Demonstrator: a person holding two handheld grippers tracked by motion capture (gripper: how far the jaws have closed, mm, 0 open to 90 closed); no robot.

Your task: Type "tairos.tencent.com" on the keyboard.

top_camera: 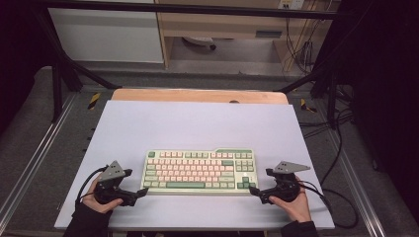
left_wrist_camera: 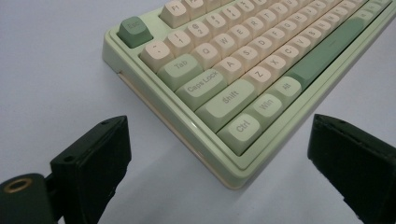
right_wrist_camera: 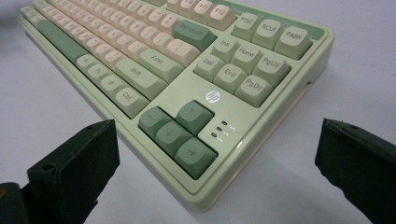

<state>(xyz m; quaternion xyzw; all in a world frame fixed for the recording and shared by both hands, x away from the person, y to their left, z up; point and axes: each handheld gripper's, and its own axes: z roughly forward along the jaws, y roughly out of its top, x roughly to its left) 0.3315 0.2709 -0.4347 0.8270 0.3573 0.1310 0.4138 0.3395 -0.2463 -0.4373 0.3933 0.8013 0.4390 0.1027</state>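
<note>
A pale green keyboard (top_camera: 199, 171) with cream and green keys lies flat on the white tabletop (top_camera: 197, 123), near its front edge. My left gripper (top_camera: 143, 192) rests at the keyboard's front-left corner, held by a hand. In the left gripper view that gripper (left_wrist_camera: 219, 140) is open, and the corner by the Ctrl key (left_wrist_camera: 243, 127) lies between its black jaws without touching them. My right gripper (top_camera: 253, 190) sits at the front-right corner. In the right gripper view it (right_wrist_camera: 217, 137) is open too, jaws wide on either side of the corner by the arrow keys (right_wrist_camera: 180, 135).
A wooden strip (top_camera: 197, 95) borders the tabletop's far edge. Black frame bars (top_camera: 64, 74) stand at both back corners. Cables (top_camera: 336, 163) trail over the grey floor on the right. White tabletop stretches behind the keyboard.
</note>
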